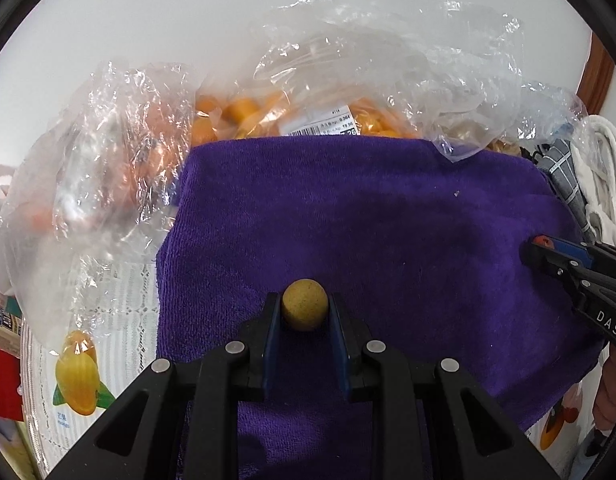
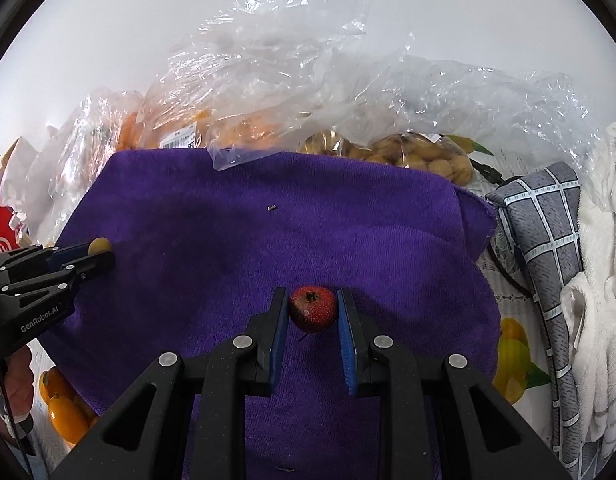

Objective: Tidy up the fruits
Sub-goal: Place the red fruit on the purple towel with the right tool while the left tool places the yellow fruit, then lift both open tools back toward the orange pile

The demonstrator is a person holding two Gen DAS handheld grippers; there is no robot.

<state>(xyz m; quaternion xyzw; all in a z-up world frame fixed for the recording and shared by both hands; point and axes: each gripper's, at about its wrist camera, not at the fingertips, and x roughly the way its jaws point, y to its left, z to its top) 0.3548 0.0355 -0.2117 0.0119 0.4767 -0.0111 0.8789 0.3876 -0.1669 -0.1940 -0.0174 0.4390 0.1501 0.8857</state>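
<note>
With the left tongs [image 1: 305, 312] clamped on a small tan fruit [image 1: 305, 309] and the right tongs [image 2: 312, 310] on a red fruit [image 2: 312, 309], both above the purple towel [image 1: 388, 220], either round fruit may squirt free if squeezed off-centre.

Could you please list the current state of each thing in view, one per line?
Left tool: shut on the tan fruit.
Right tool: shut on the red fruit.
Purple towel: spread flat.
Orange fruit bag: open, crumpled.
Tan fruit bag: lying behind the towel.
</note>
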